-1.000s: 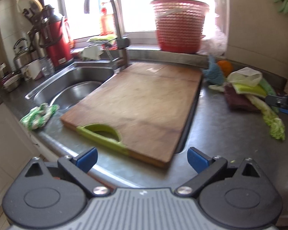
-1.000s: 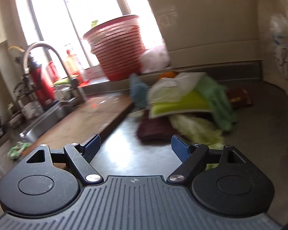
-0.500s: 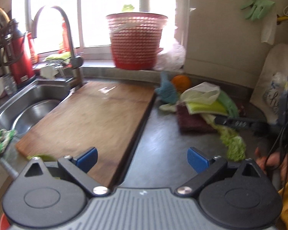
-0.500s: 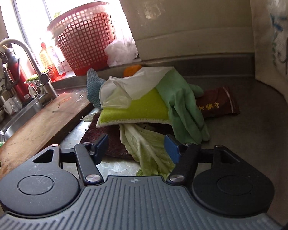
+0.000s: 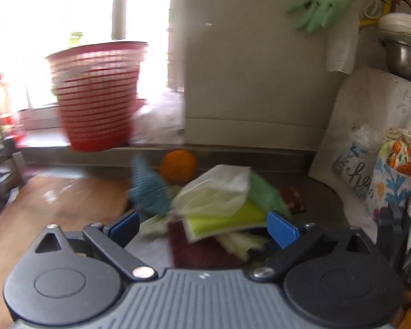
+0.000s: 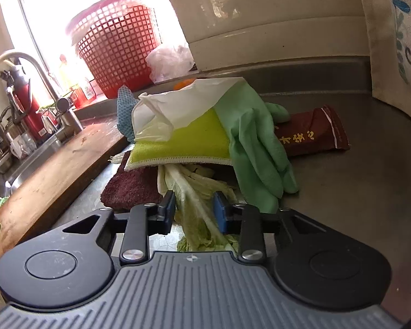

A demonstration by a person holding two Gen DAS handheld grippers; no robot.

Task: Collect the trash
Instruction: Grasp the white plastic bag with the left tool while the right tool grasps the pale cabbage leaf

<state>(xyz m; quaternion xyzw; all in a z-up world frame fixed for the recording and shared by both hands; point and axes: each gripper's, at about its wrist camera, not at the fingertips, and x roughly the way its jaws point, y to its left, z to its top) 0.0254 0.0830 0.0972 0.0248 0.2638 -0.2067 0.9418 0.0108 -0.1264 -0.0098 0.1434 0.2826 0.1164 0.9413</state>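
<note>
A pile of trash lies on the steel counter (image 6: 356, 192). It holds a white plastic bag (image 6: 183, 101), a yellow-green cloth (image 6: 189, 142), a green rubber glove (image 6: 254, 142), a maroon cloth (image 6: 131, 186) and a brown wrapper (image 6: 312, 134). A pale cabbage leaf (image 6: 189, 192) sticks out from under the pile. My right gripper (image 6: 193, 209) is closing on this leaf, and its blue pads touch both sides. My left gripper (image 5: 202, 226) is open, and the same pile (image 5: 219, 200) shows blurred just beyond its fingers.
A wooden cutting board (image 6: 63, 164) lies left of the pile beside the sink and tap (image 6: 27, 63). A red mesh basket (image 6: 117, 46) stands on the window sill. An orange (image 5: 178, 166) and a blue net cloth (image 6: 123, 107) sit behind the pile. A printed cloth bag (image 5: 391, 170) stands at the right.
My left gripper swung right from the cutting board towards the pile. My right gripper came down to the cabbage leaf and its jaws narrowed from wide open onto it.
</note>
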